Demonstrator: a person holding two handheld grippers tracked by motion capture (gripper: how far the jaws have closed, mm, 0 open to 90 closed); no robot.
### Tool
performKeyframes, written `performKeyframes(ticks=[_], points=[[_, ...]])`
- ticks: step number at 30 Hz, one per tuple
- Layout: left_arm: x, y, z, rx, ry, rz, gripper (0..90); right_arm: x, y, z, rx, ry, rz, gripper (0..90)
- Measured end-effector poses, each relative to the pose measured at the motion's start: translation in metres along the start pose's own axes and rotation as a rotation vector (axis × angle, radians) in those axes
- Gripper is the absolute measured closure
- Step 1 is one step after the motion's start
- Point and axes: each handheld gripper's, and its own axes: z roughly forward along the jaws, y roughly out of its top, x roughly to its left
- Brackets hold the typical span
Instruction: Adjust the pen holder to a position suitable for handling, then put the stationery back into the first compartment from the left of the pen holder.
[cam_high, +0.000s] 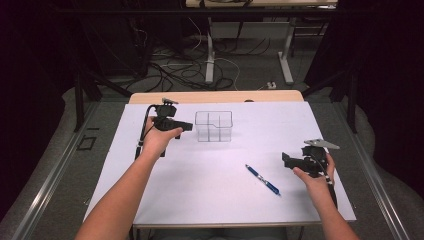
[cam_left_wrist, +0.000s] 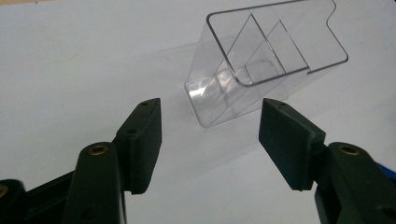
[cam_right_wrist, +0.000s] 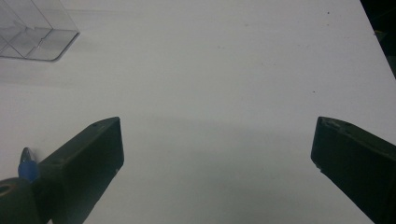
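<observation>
The blue pen (cam_high: 263, 179) lies flat on the white tabletop (cam_high: 210, 195), just left of the right claw (cam_high: 287, 160), its long axis running diagonally toward the person. The right claw, jaws wide apart, is nearer. The left claw (cam_high: 189, 126), also apart and empty, faces the clear divided container (cam_high: 214, 125).

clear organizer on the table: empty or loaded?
Empty. The clear organizer stands upright with its dividers showing through the walls and nothing in the compartments; the left gripper view shows the same. The blue pen lies apart on the table.
</observation>
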Motion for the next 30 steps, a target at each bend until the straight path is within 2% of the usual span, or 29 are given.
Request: performKeyframes(ticks=[2,5,7,8,10,12,14,17,20,24,26,27,30], points=[[0.002,-0.005,-0.002,-0.008,-0.002,0.031,37.8,0.001,0.0,0.0,-0.001,0.002,-0.001,2.2],[0.003,-0.015,-0.003,-0.009,-0.004,0.022,36.0,0.003,0.001,0.0,-0.001,0.002,-0.011,2.2],[0.004,-0.022,-0.004,-0.006,0.005,0.043,35.2,0.004,0.001,0.0,0.002,0.007,-0.01,2.2],[0.005,-0.026,-0.005,-0.007,0.0,0.042,35.2,0.004,0.001,0.0,0.002,0.007,-0.01,2.2],[0.007,-0.034,-0.007,-0.019,-0.017,0.009,35.0,0.004,0.001,0.0,0.002,0.008,-0.02,2.2],[0.01,-0.043,-0.007,-0.01,-0.058,-0.012,34.2,0.005,0.001,0.0,0.003,0.012,-0.022,2.1],[0.011,-0.052,-0.005,-0.031,-0.057,0.004,32.2,0.005,0.001,0.0,0.005,0.014,-0.023,2.1],[0.015,-0.063,-0.008,-0.058,-0.057,0.001,21.5,0.006,0.003,-0.002,0.01,0.019,-0.028,2.1],[0.018,-0.071,-0.01,-0.088,-0.051,-0.005,17.1,0.007,0.004,-0.002,0.009,0.022,-0.039,2.1],[0.019,-0.076,-0.016,-0.107,-0.035,0.015,15.2,0.01,0.005,-0.003,0.024,0.035,-0.073,2.1],[0.017,-0.078,-0.019,-0.12,-0.028,0.023,11.9,0.014,0.006,-0.002,0.037,0.037,-0.116,1.9],[0.017,-0.079,-0.021,-0.122,-0.032,0.031,11.9,0.014,0.006,-0.002,0.037,0.037,-0.116,1.9],[0.015,-0.082,-0.024,-0.133,-0.043,0.042,9.7,0.017,0.007,-0.003,0.052,0.049,-0.164,1.2]])
